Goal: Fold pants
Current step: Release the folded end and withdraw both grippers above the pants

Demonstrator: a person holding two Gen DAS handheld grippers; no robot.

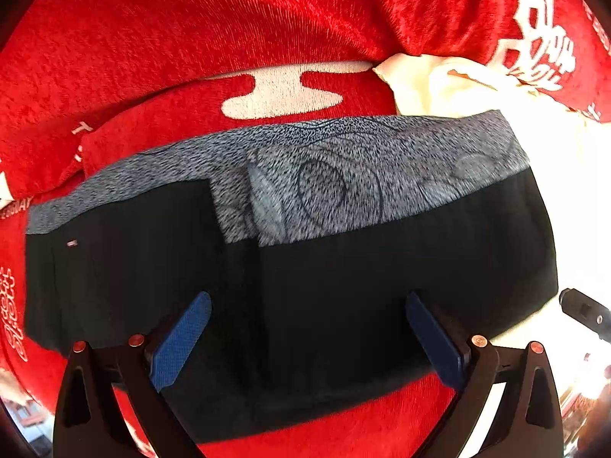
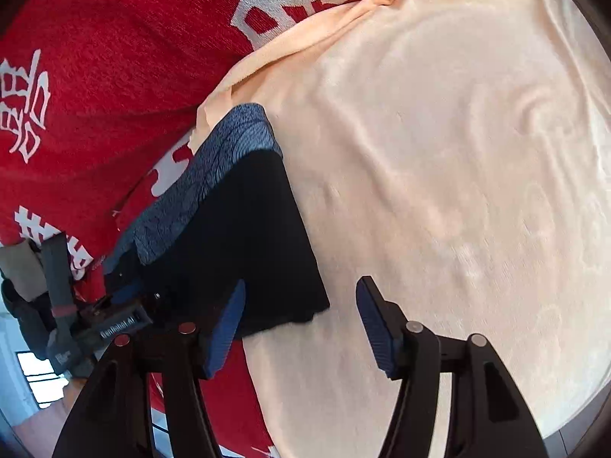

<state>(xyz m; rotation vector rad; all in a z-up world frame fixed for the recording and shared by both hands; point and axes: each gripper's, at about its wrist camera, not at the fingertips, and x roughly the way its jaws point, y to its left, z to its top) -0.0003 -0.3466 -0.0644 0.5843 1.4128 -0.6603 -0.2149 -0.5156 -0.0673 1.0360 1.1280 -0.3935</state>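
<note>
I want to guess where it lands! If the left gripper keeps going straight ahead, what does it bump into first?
Most likely the black pants. The left gripper is open and points right at them, though depth is hard to judge.

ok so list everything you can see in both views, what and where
pants: one pair, black with a grey patterned band along the far edge, already folded into a wide strip, lying across the red blanket with one end on the cream cloth
red blanket: one, red with white characters, under the pants and covering the left of the scene
cream cloth: one, pale peach-cream, spread over the blanket to the right of the pants
left gripper: one, black with blue pads, open, hovering over the near edge of the pants
right gripper: one, black with blue pads, open, over the end corner of the pants where it meets the cream cloth
</note>
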